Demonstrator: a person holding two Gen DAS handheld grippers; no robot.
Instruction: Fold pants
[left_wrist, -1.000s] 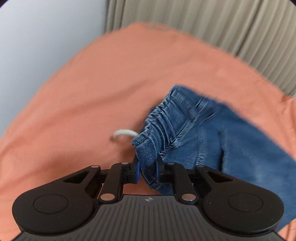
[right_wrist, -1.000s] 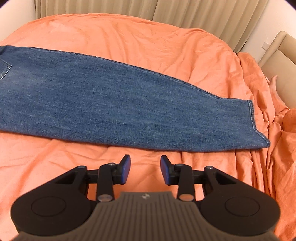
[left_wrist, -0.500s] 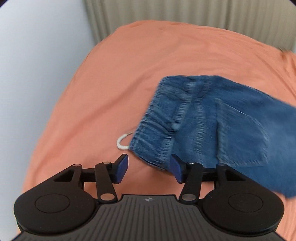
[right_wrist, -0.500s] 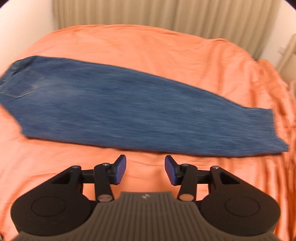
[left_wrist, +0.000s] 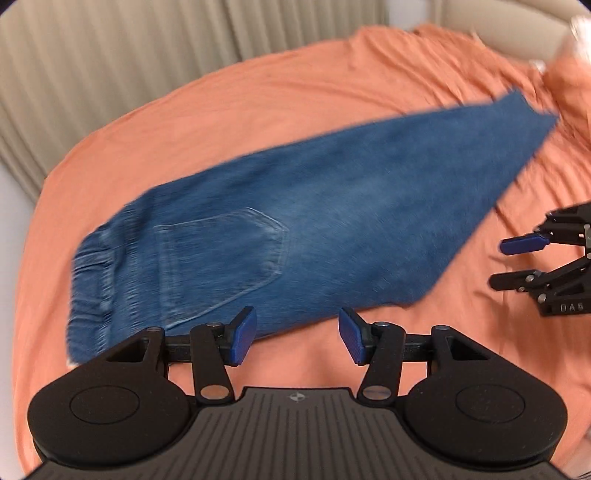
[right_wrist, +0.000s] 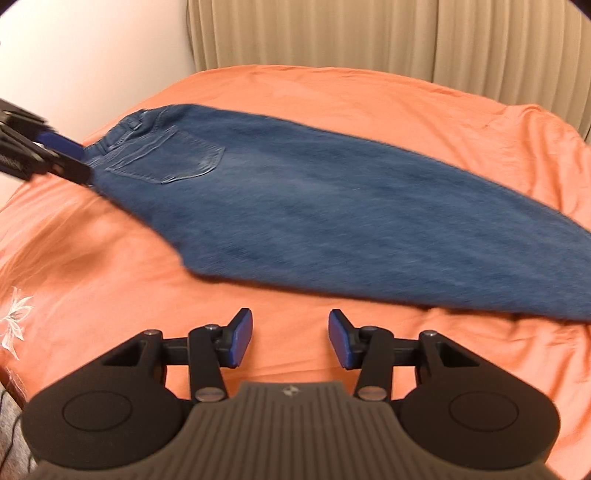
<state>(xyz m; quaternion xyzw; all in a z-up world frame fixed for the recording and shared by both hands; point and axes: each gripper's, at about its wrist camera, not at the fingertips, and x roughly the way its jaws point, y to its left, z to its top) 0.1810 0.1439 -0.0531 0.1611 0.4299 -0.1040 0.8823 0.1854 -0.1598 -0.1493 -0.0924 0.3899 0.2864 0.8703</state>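
Where it pinched the waistband a second ago, the left gripper (left_wrist: 297, 334) gapes beside the pants (left_wrist: 314, 221); right gripper (right_wrist: 291, 339) spread.

The jeans (right_wrist: 332, 206) run off the right edge in the right wrist view, hem unseen. Motion blur smears their edges. The right gripper (left_wrist: 517, 262) is cut by the frame's right edge.

An orange-sheeted bed (right_wrist: 332, 96) carried everything. Folded blue jeans (right_wrist: 332, 206) lay flat across its middle, waistband to the left, hem to the right. A white flower print (right_wrist: 14, 321) marked the near left sheet.
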